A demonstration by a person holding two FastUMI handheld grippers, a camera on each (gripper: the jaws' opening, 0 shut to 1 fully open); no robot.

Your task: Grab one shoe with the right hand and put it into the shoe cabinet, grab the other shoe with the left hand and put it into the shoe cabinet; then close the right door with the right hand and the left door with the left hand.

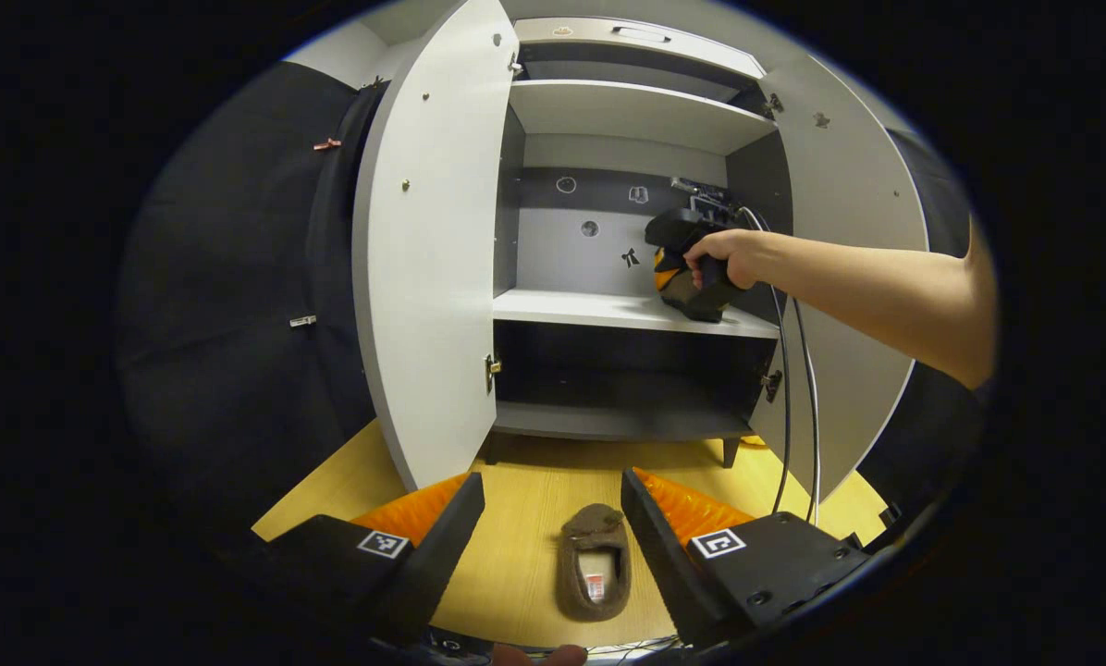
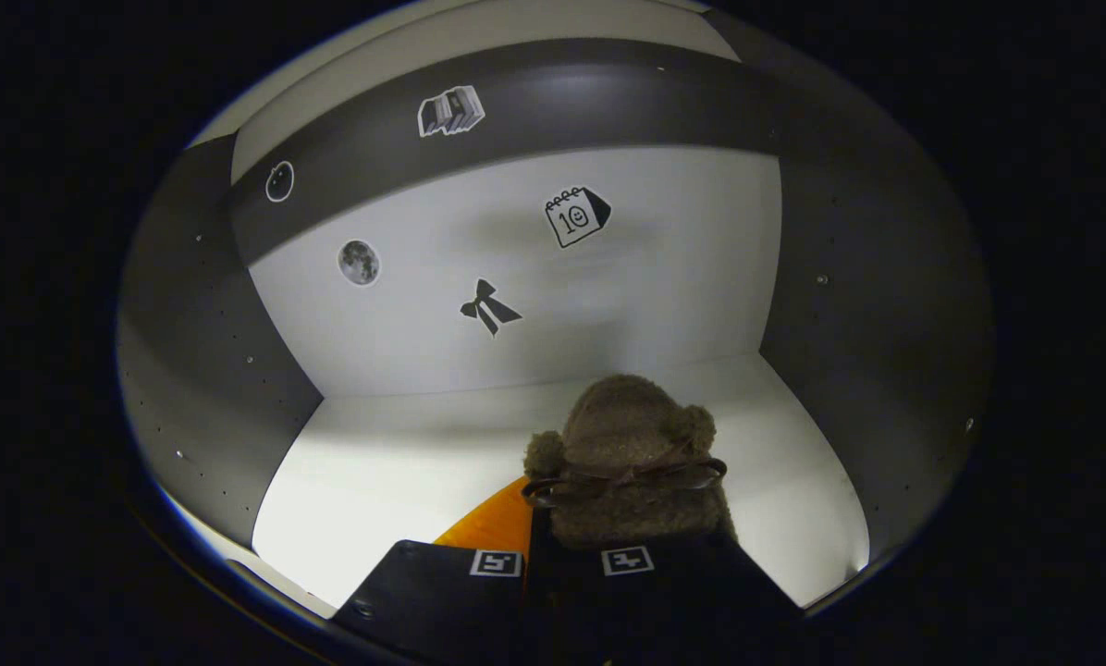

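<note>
Yellow wooden floor (image 1: 534, 481) under open cabinet (image 1: 423, 277); left fingers (image 1: 465, 518) apart, right fingers (image 2: 493, 527) clamped on slipper (image 2: 632, 462).

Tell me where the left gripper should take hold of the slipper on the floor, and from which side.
Probably the side wall beside the opening, from above. The slipper lies flat on the wooden floor, sole down, opening up, lengthwise between the open left gripper's fingers. One finger inside and one outside should pinch the soft rim; the closed toe looks too bulky.
</note>
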